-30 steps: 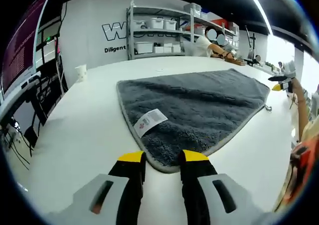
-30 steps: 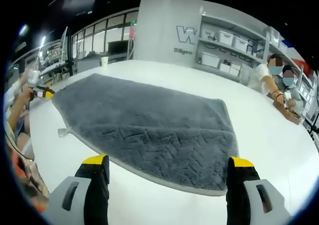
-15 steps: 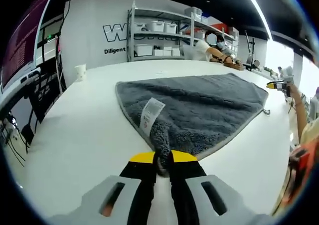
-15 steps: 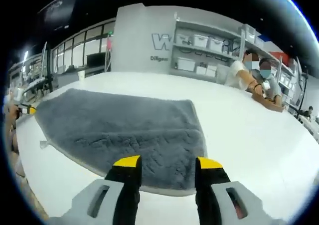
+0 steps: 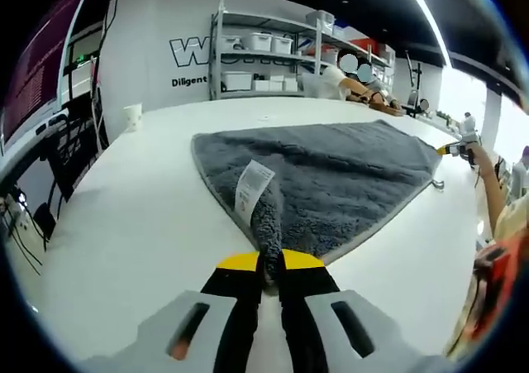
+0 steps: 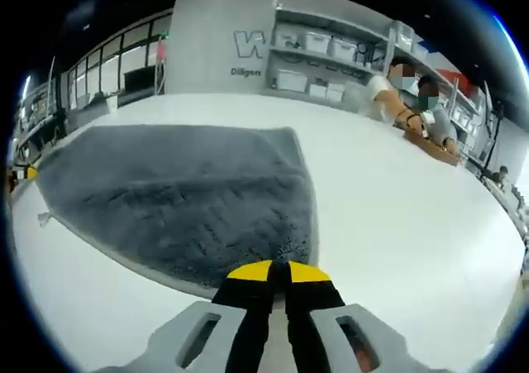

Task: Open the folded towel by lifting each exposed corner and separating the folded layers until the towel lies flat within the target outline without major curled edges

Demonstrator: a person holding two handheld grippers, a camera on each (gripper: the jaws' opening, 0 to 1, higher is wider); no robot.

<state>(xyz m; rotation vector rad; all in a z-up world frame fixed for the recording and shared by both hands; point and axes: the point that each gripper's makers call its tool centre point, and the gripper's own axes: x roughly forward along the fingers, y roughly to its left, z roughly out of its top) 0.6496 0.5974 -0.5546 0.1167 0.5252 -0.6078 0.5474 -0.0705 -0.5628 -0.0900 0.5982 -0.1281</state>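
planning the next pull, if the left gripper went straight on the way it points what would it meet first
The left gripper is shut on the grey towel's near corner, so it would push into that raised fold, then the white label just beyond.

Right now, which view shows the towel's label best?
The left gripper view: the white label stands up on the pinched towel corner just above the left gripper. The right gripper view shows plain grey towel, no label.

The left gripper view sits low over the white table (image 5: 124,216), right at one corner of the grey towel (image 5: 331,174), facing the shelving (image 5: 264,54) on the far wall. The right gripper view hovers just as close at another corner, looking across the same towel (image 6: 182,191), table (image 6: 397,216) and shelving (image 6: 322,59).
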